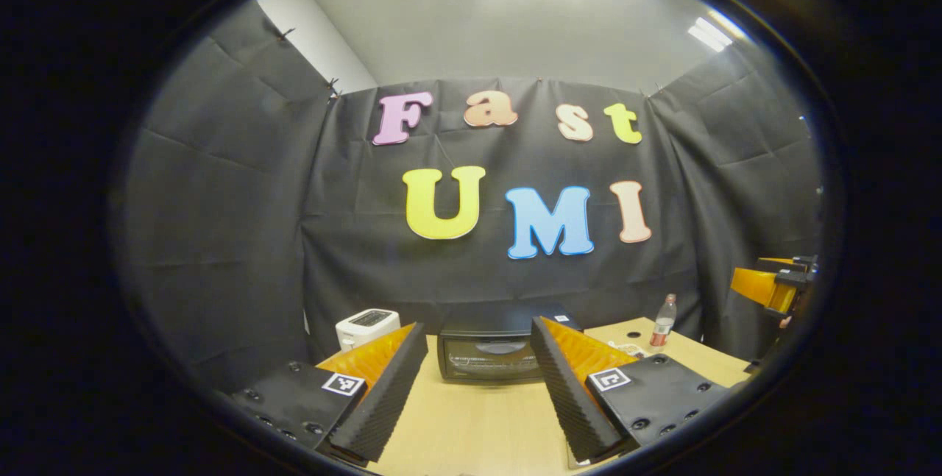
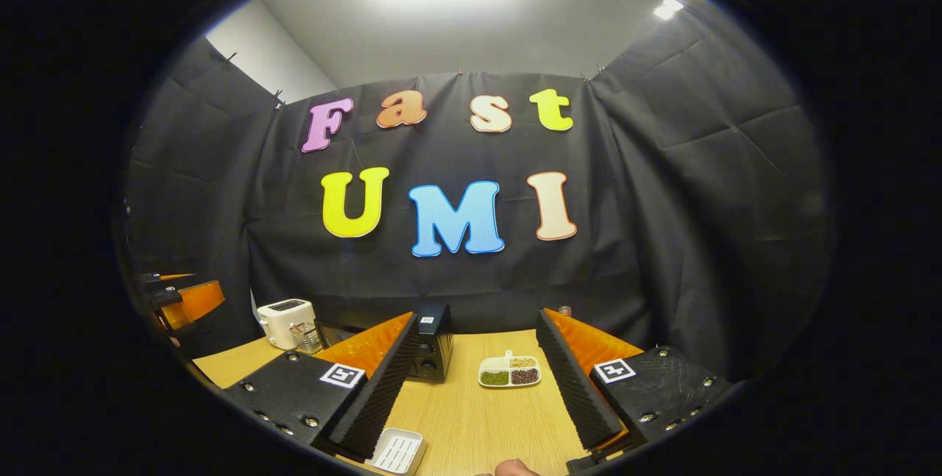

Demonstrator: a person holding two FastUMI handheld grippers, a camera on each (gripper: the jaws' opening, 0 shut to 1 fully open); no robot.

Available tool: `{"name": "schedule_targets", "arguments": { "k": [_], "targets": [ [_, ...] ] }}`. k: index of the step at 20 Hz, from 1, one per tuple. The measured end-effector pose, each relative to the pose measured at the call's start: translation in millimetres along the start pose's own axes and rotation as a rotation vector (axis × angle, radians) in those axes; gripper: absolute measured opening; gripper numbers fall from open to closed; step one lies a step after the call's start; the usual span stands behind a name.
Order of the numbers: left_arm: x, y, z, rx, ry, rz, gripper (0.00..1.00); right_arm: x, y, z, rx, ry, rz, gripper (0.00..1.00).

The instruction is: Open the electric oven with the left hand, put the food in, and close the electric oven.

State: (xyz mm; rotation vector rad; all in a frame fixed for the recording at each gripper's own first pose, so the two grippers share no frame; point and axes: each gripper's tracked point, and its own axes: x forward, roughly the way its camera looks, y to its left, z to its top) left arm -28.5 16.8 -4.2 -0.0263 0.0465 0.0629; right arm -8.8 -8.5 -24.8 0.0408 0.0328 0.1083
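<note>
A wooden table (image 1: 471, 417) stands in front of a black cloth wall. In the left gripper view, the left gripper (image 1: 478, 380) hangs above the table with its two fingers spread wide, gripping nothing. Between those fingers, at the back of the table, sits the black electric oven (image 1: 491, 354), its glass door closed. A white toaster (image 1: 366, 327) stands just to the oven's left, and a clear bottle (image 1: 663, 322) stands to its right. In the right gripper view, the right gripper (image 2: 478, 380) is likewise wide open and empty. Between its fingers lies a white divided dish of food (image 2: 510, 371), right of the oven (image 2: 433, 343). A small white tray (image 2: 398, 451) lies at the table's near edge.
</note>
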Motion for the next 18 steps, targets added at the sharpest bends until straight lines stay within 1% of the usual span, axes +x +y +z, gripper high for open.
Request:
{"name": "schedule_targets", "arguments": {
  "k": [1,2,3,4,9,18],
  "targets": [
    [1,2,1,-0.006,0.001,-0.002,1.0,-1,2,0,-0.005,0.0,0.008,0.97],
    [3,3,0,-0.005,0.007,-0.001,0.9,-2,5,2,-0.011,-0.001,0.01,0.97],
    [5,6,0,-0.002,0.009,0.002,0.9,-1,5,3,-0.017,-0.002,0.009,0.98],
    [7,7,0,0.001,0.008,0.003,1.0,-1,5,3,-0.021,-0.003,0.009,0.97],
    [9,8,11,0.013,-0.016,0.008,1.0,1,7,4,-0.024,-0.002,0.01,0.98],
    [13,0,12,0.013,-0.026,-0.001,0.99,4,7,6,-0.034,-0.007,0.015,0.97]
  ]
}}
